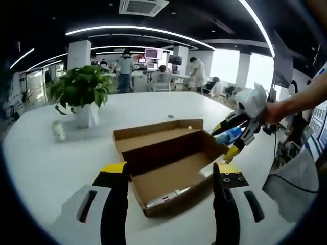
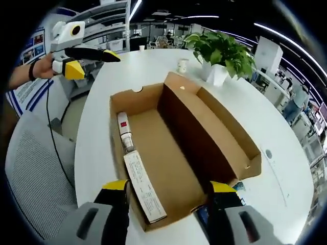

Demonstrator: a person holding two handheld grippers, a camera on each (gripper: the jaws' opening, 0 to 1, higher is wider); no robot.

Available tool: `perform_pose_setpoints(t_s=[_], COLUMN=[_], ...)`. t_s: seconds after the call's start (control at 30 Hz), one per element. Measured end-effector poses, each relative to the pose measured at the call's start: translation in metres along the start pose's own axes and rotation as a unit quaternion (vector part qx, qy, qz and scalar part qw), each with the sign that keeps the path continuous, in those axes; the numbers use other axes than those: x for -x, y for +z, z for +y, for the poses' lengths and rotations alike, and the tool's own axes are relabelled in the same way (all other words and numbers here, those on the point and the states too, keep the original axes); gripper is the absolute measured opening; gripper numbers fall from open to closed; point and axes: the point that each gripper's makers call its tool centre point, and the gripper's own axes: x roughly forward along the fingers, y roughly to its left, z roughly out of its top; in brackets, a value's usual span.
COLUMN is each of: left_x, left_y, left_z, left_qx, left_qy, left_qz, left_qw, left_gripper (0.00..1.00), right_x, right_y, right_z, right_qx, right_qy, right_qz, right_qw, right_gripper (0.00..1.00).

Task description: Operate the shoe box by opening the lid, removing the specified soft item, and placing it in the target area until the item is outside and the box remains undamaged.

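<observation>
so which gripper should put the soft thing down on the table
Right. The right gripper has the blue soft item between its jaws beside the open shoe box, above the white table. The left gripper is open and empty.

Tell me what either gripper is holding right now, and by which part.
The right gripper appears to pinch a blue item between its jaw tips; which part of it cannot be told. The left gripper is open and holds nothing.
</observation>
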Motion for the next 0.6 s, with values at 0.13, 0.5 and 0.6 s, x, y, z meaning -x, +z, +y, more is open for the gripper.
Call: perform_pose_setpoints(t_s=[0.13, 0.5, 0.6], left_x=[0.003, 0.004, 0.004], left_y=[-0.006, -0.011, -0.006], left_z=[0.004, 0.004, -0.001], left_qx=[0.001, 0.006, -0.005], left_qy=[0.008, 0.011, 0.005], left_qz=[0.004, 0.011, 0.008], left_qw=[1.0, 0.9999, 0.9999], left_gripper=[0.69, 0.69, 0.69], right_x=[-0.008, -0.024, -0.03], right_y=[-0.001, -0.002, -0.005], right_z=[0.004, 0.006, 0.003], right_qx=[0.027, 0.082, 0.106], right_qy=[0.017, 0.047, 0.04], right_qz=[0.016, 0.053, 0.071], right_qw=[0.9994, 0.9941, 0.9911], right_gripper=[0.6, 0.59, 0.58])
